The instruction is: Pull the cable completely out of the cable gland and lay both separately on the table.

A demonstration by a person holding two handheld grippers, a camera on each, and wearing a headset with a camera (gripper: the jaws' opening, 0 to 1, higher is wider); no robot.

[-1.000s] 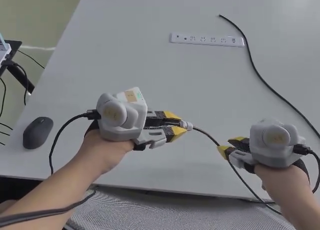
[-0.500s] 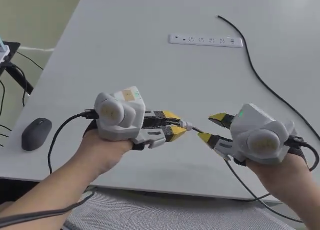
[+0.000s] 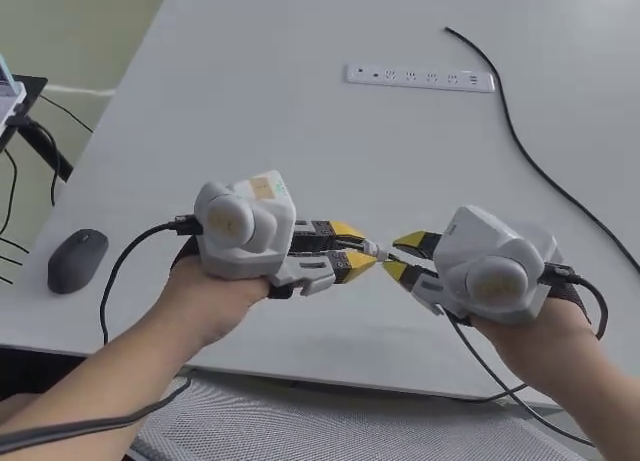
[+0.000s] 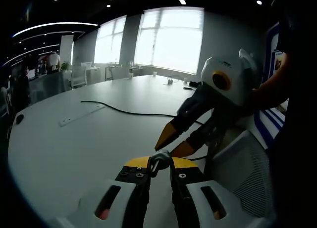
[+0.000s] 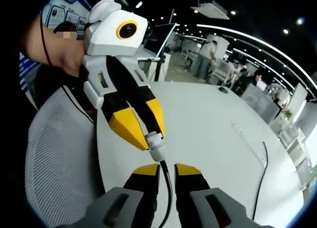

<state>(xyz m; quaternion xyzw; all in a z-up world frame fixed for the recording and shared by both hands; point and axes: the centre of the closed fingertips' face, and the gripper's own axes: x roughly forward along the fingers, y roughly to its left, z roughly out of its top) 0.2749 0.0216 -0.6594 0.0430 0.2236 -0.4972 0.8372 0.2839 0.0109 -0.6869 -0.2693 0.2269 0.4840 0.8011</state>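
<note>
1. At 9 o'clock on the worktop (image 3: 300, 111), close to its near edge, lies a dark mouse (image 3: 76, 261).
2. The left gripper (image 3: 358, 251) is held above the near edge and points to 3 o'clock. Its fingers (image 4: 136, 162) are closed on the cable gland (image 5: 155, 145), which sticks out past the tips.
3. The right gripper (image 3: 395, 257) faces it from 3 o'clock, almost tip to tip. Its fingers (image 5: 146, 169) stand a little apart with the black cable (image 5: 167, 186) between them, not pinched. The cable sits in the gland and hangs away toward 5 o'clock.
4. At 12 o'clock lies a white power strip (image 3: 420, 77), and at 2 o'clock a black cord (image 3: 540, 171) runs over the worktop.
</note>
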